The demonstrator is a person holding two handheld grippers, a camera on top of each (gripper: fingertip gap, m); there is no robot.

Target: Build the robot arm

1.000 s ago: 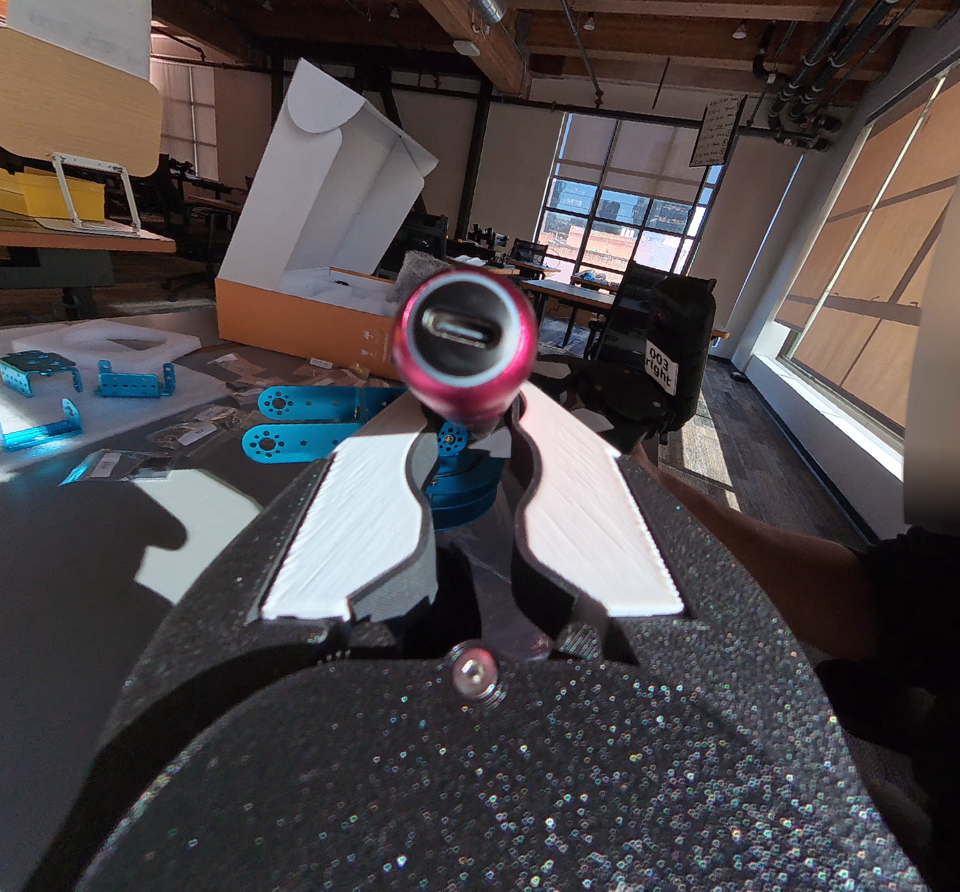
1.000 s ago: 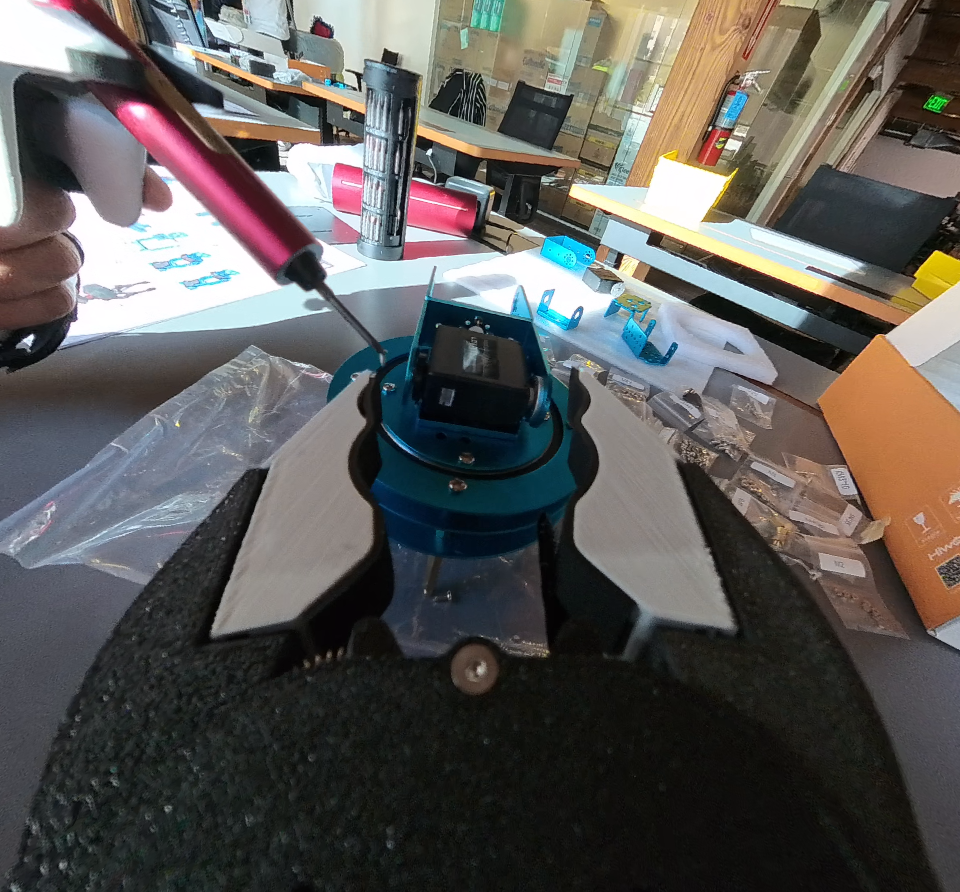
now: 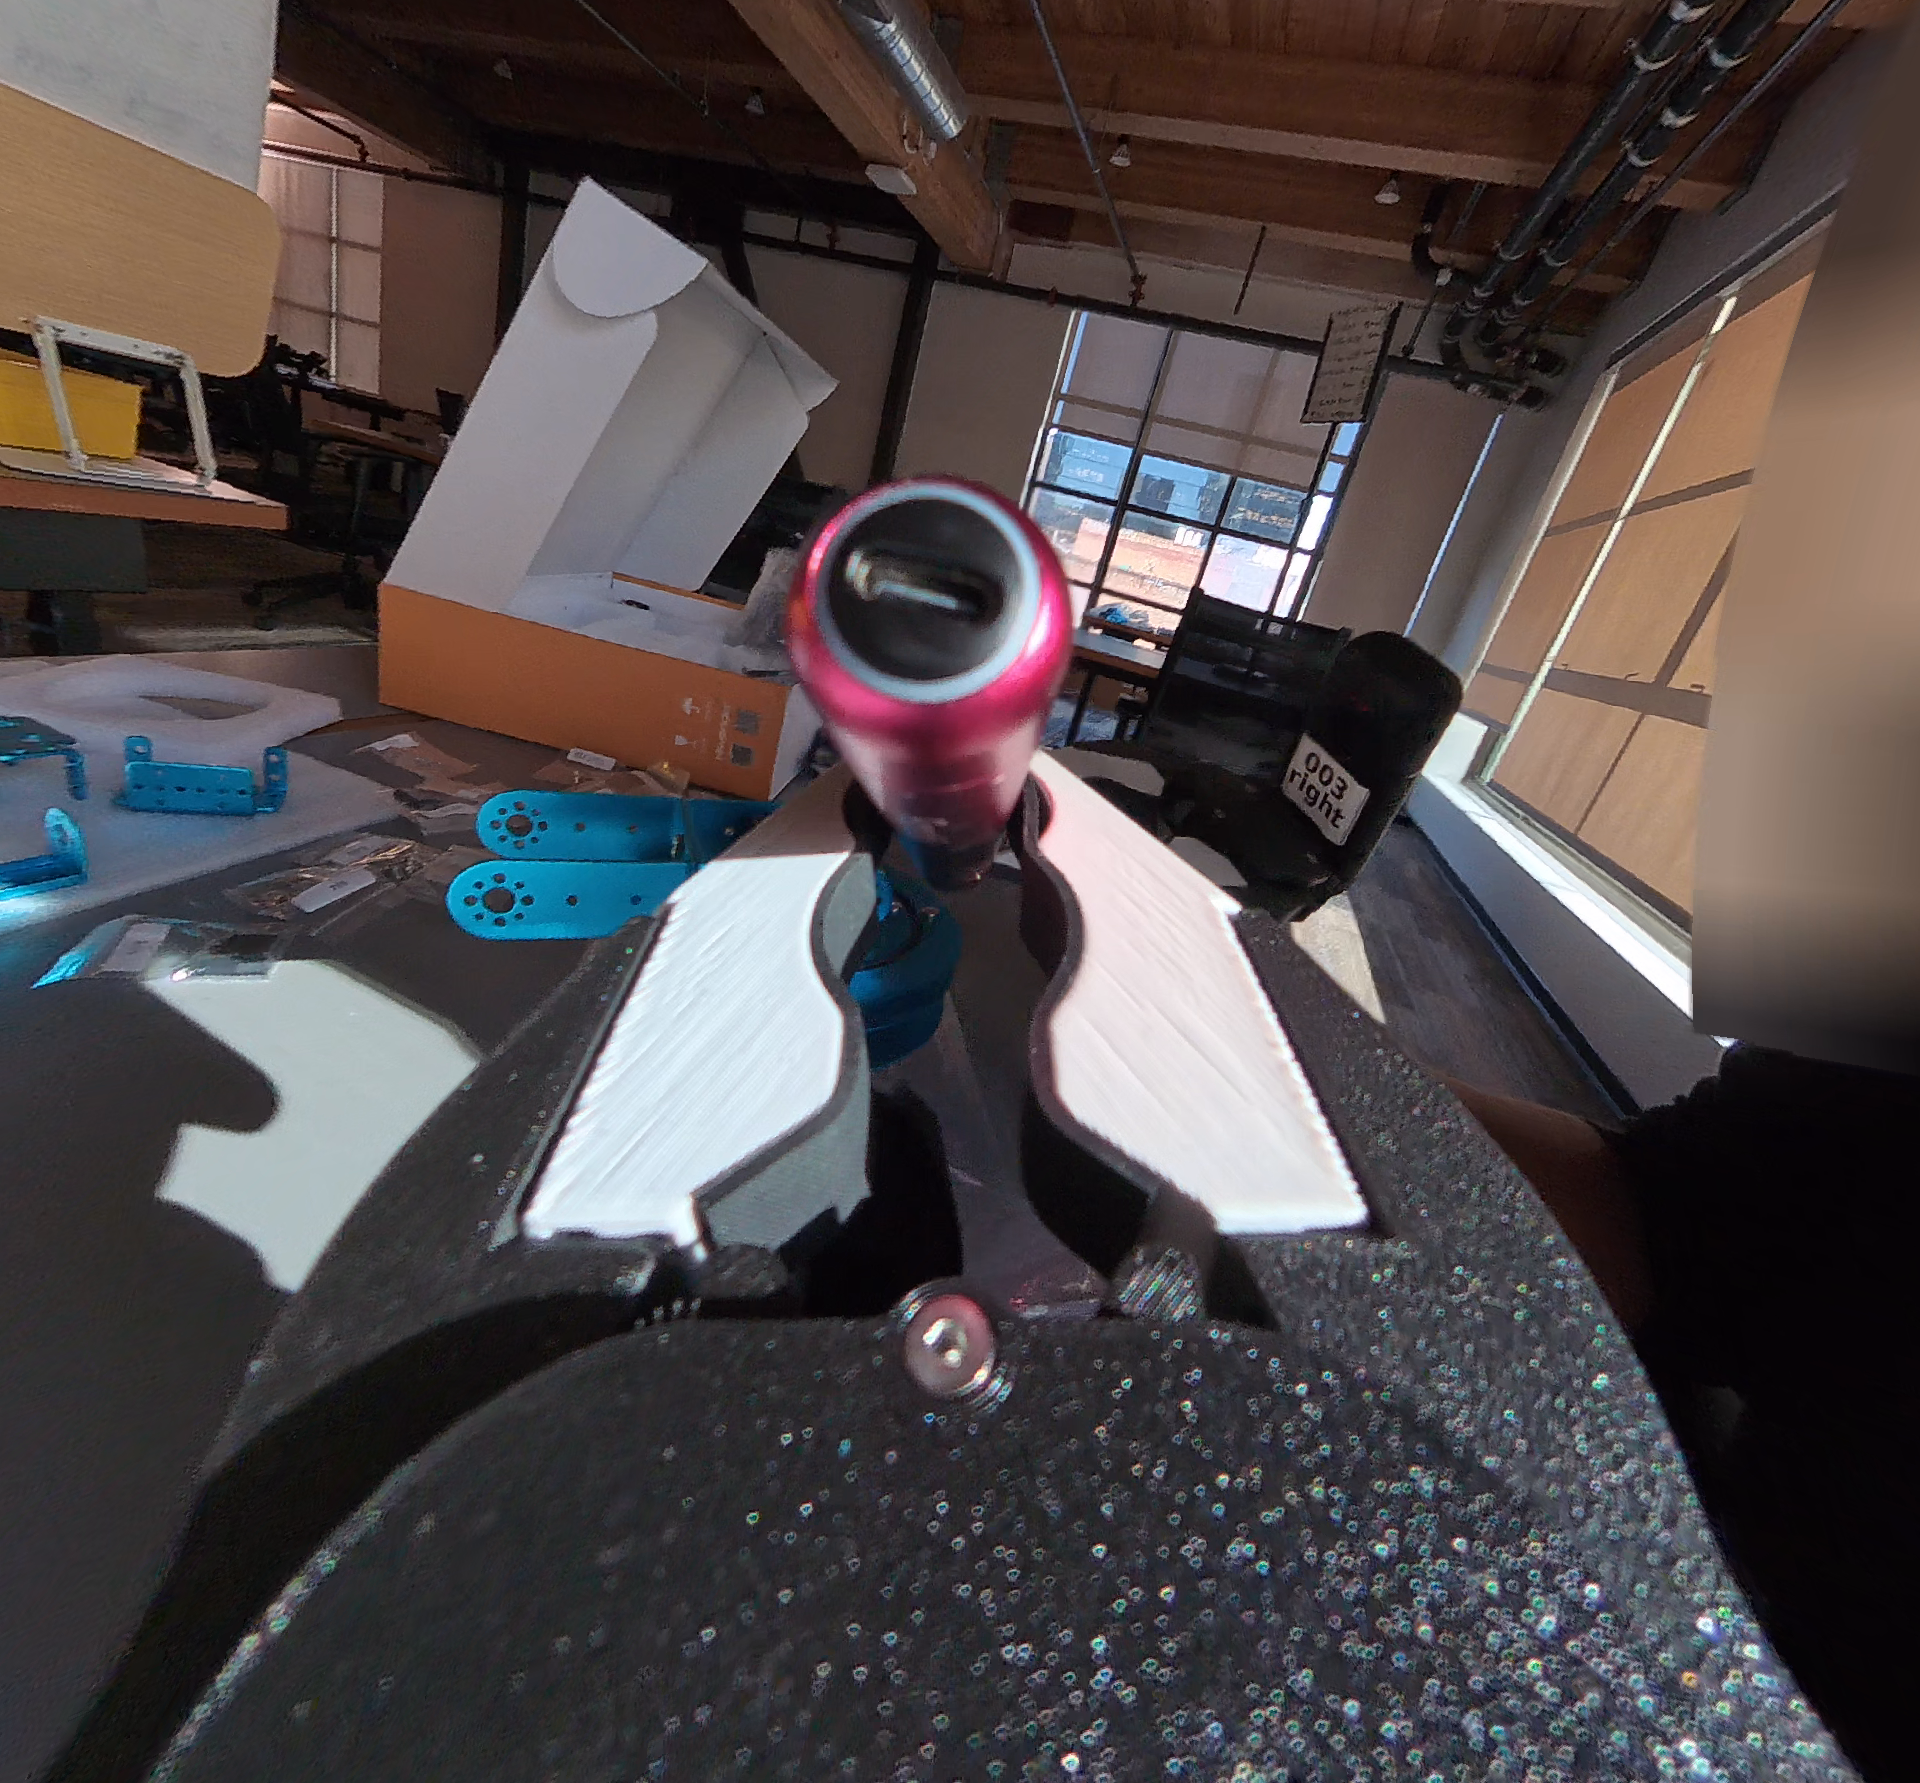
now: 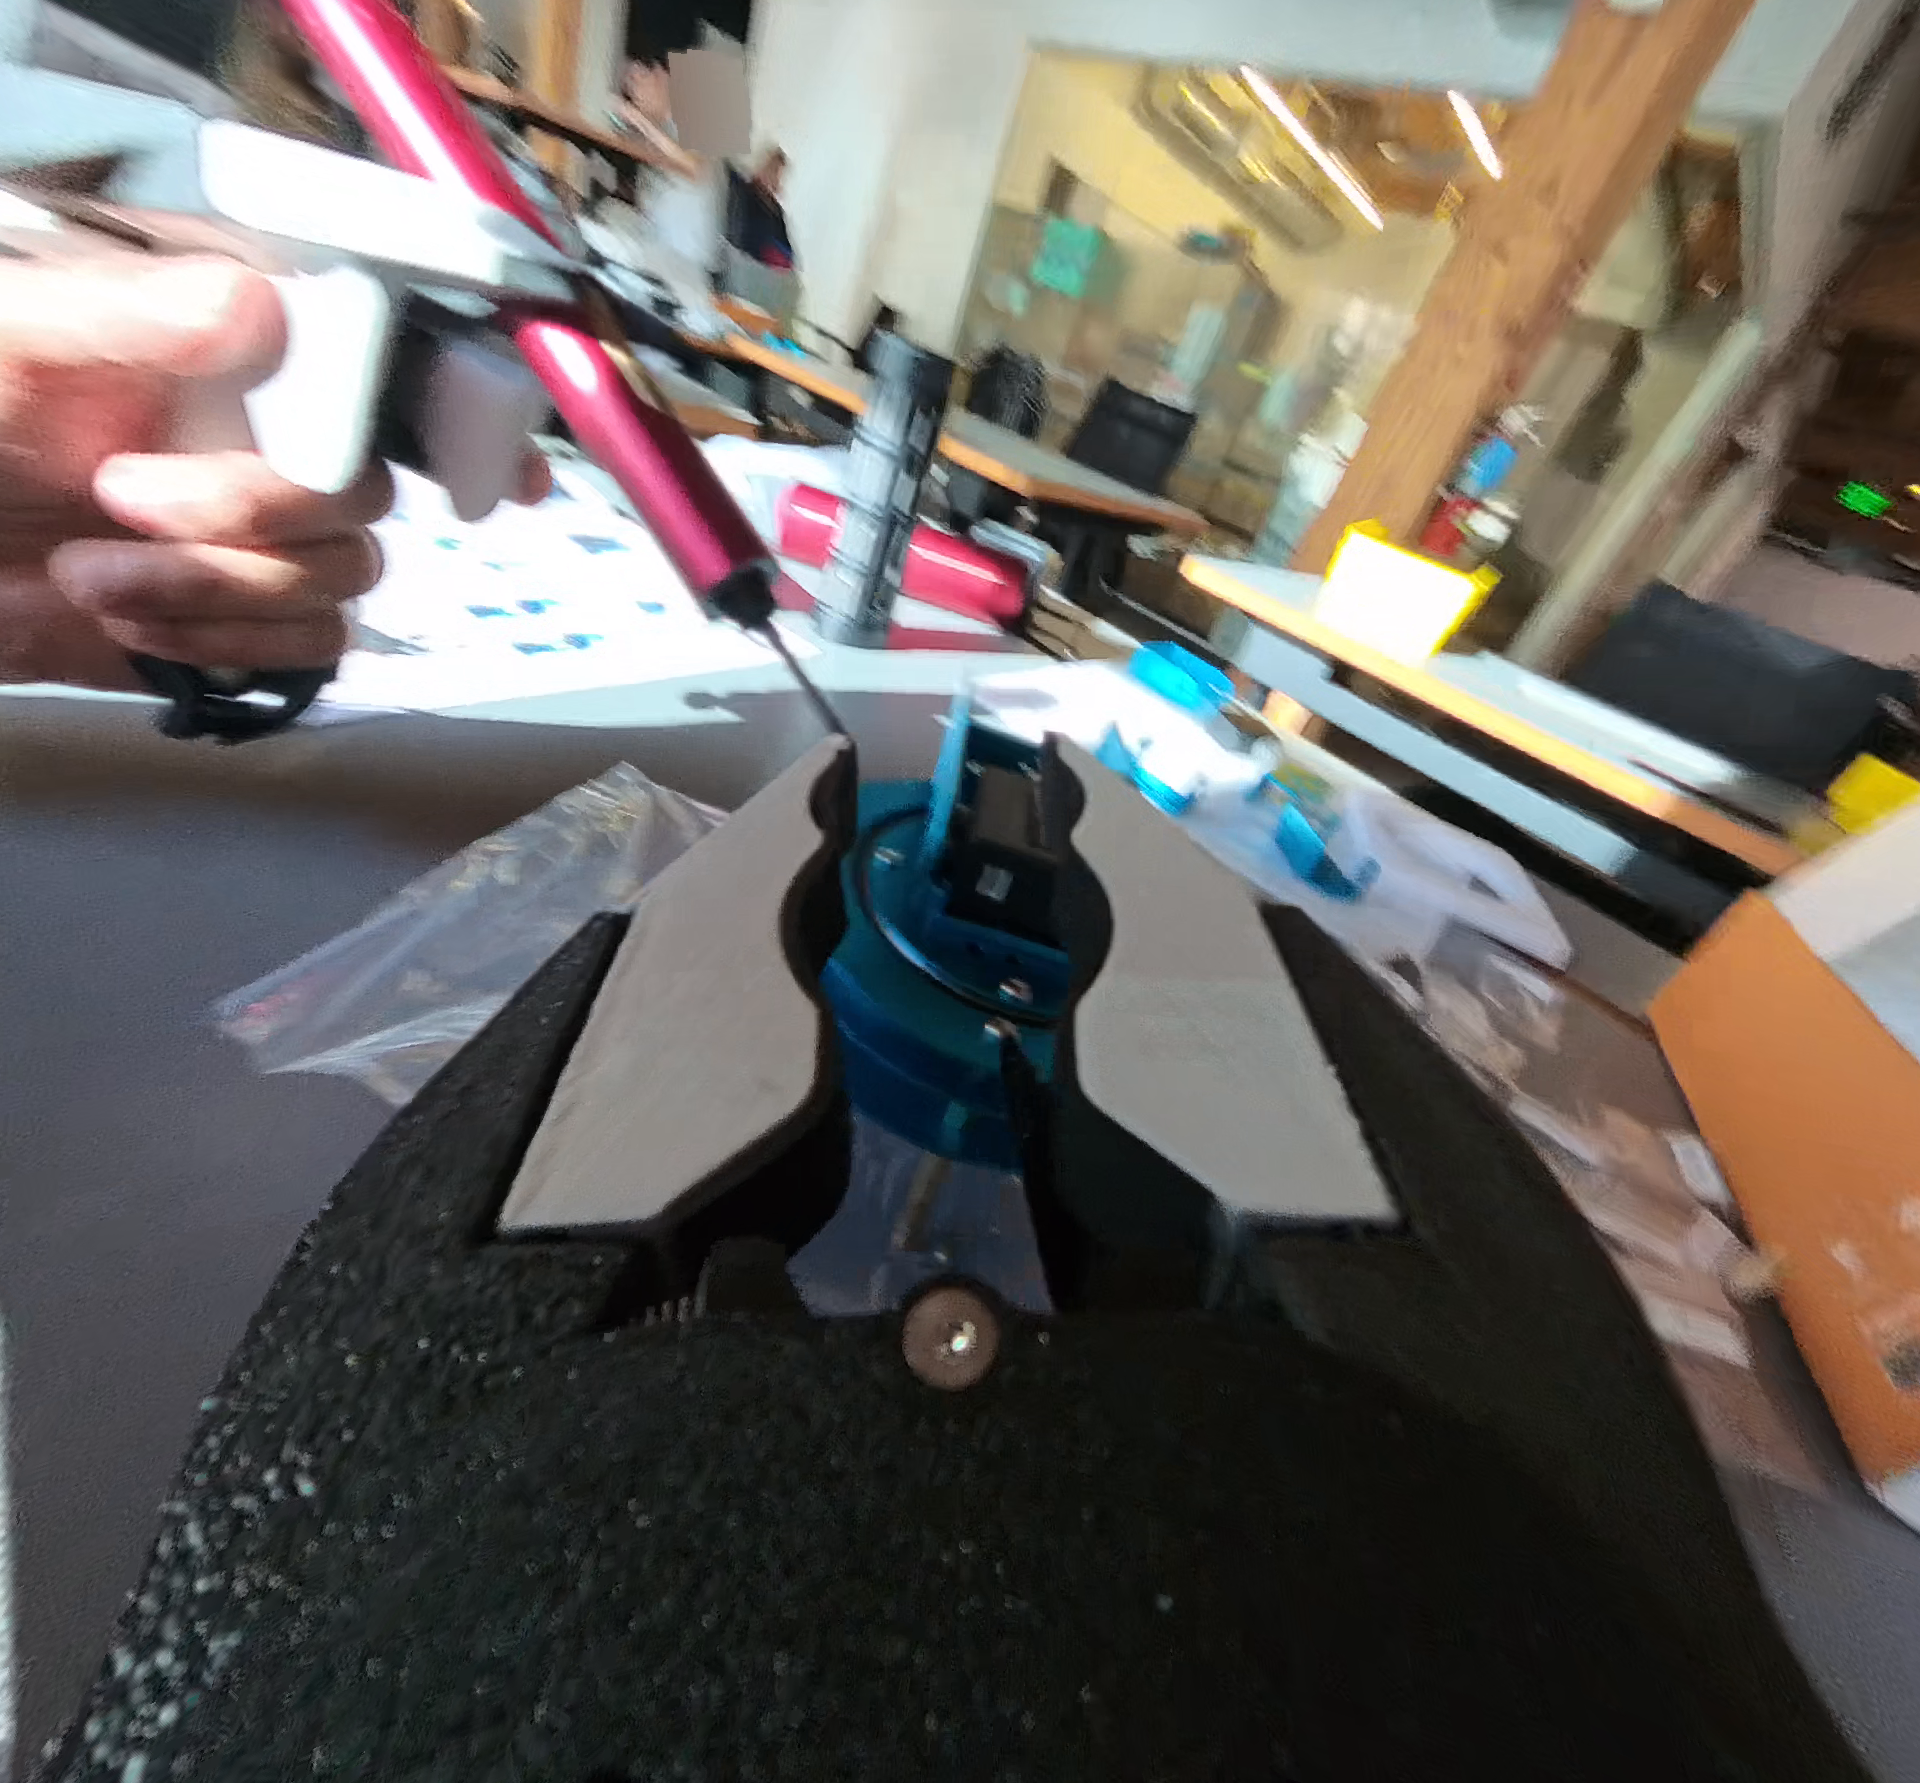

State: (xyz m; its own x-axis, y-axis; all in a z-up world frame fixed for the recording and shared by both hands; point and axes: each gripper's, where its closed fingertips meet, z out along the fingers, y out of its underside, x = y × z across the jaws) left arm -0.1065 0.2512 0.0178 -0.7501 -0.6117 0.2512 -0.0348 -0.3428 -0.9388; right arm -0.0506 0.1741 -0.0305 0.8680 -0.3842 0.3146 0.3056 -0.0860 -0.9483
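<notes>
Between the right tongs (image 4: 951, 777), closed on it, sits the round blue metal turntable base with black servo (image 4: 940, 1027); left tongs (image 3: 940, 824) clamp a slim magenta metal screwdriver (image 3: 928, 653), long axis slanting down-right, tip just beside the base's left rim; all on the dark grey table (image 4: 125, 954), clear plastic bag (image 4: 436, 912) beneath, orange-and-white cardboard box (image 3: 582, 663) near, open office around

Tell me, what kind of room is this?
Probably a workshop-style office. Blue metal brackets and small parts bags cover the table, long desks stand behind, and wooden beams cross the ceiling.
</notes>
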